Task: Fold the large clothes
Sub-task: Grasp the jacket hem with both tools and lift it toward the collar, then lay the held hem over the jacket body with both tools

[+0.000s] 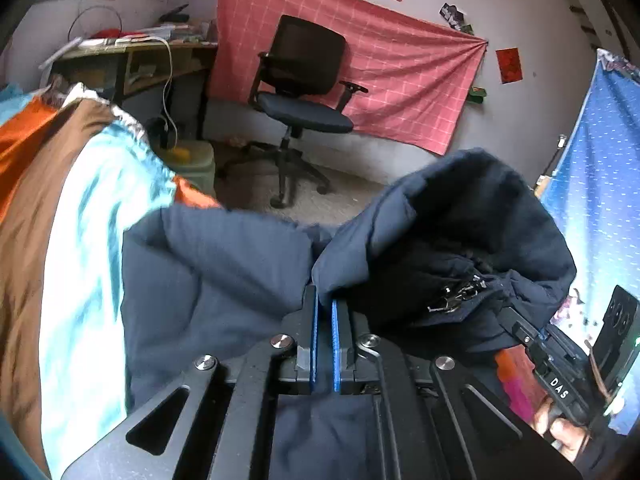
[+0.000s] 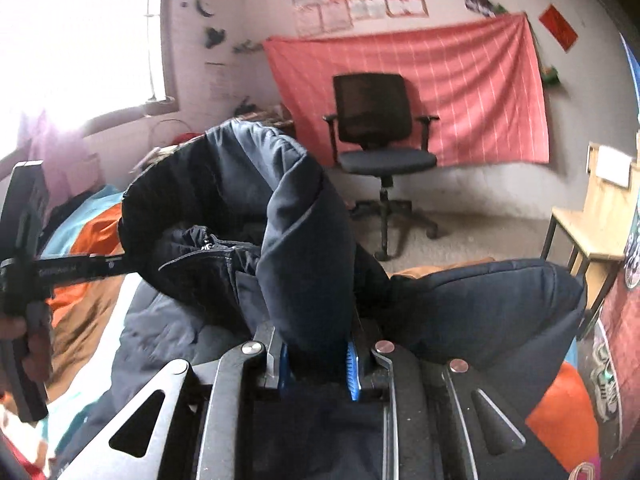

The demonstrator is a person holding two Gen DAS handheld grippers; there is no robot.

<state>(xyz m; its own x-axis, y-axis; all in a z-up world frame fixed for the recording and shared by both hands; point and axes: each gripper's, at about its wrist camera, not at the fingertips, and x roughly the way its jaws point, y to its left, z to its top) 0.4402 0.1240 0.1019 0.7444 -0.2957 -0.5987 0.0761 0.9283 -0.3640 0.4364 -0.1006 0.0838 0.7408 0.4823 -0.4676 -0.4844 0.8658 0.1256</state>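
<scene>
Bedroom with a pink checked cloth (image 1: 360, 68) pinned on the far wall, an office chair (image 1: 300, 92) ahead of both grippers, a bed (image 1: 76, 216) in orange, brown and pale blue below and to the left. Left hand-held gripper (image 1: 324, 312) pinched nearly shut on a thin edge of the navy padded jacket (image 1: 224, 264). Right hand-held gripper (image 2: 316, 350) clamped around a thick padded roll of the same jacket. Jacket bunched and raised between the two, zip showing, collar end curling upward. Folding barely begun by the look: nothing laid flat, no crease made. Long axis unclear while crumpled; roughly strung from one gripper across to the other.
</scene>
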